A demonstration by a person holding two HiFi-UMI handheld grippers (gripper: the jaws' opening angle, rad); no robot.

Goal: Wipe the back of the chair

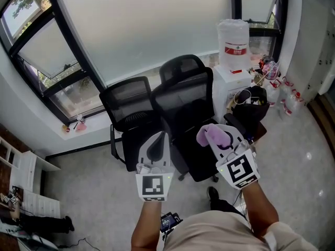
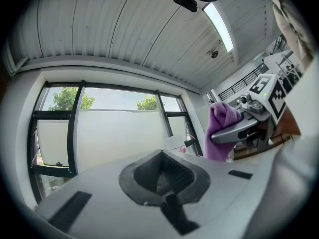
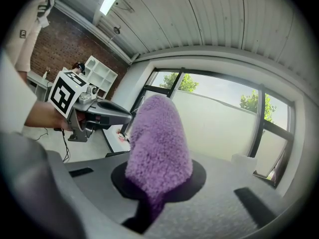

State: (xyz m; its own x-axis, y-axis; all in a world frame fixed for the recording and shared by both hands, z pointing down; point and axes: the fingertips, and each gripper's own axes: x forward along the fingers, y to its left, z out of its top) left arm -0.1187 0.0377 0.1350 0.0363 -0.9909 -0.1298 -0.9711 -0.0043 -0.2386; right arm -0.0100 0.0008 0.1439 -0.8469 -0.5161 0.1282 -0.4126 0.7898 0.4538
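Two black mesh office chairs stand side by side under the window: a lower one (image 1: 128, 102) on the left and a taller one (image 1: 184, 95) with a headrest (image 1: 181, 67) on the right. My right gripper (image 1: 219, 139) is shut on a fluffy purple cloth (image 1: 210, 135), held up in front of the taller chair's seat. The cloth (image 3: 158, 143) fills the middle of the right gripper view and hides the jaws. My left gripper (image 1: 156, 140) hangs level with it before the lower chair, shut with nothing in it. Neither gripper touches a chair.
A large water bottle (image 1: 233, 43) sits on a white dispenser (image 1: 233, 85) right of the chairs, with a black bag (image 1: 252, 106) and clutter beside it. White shelving (image 1: 23, 171) lines the left wall. Grey floor (image 1: 89, 197) lies before the chairs.
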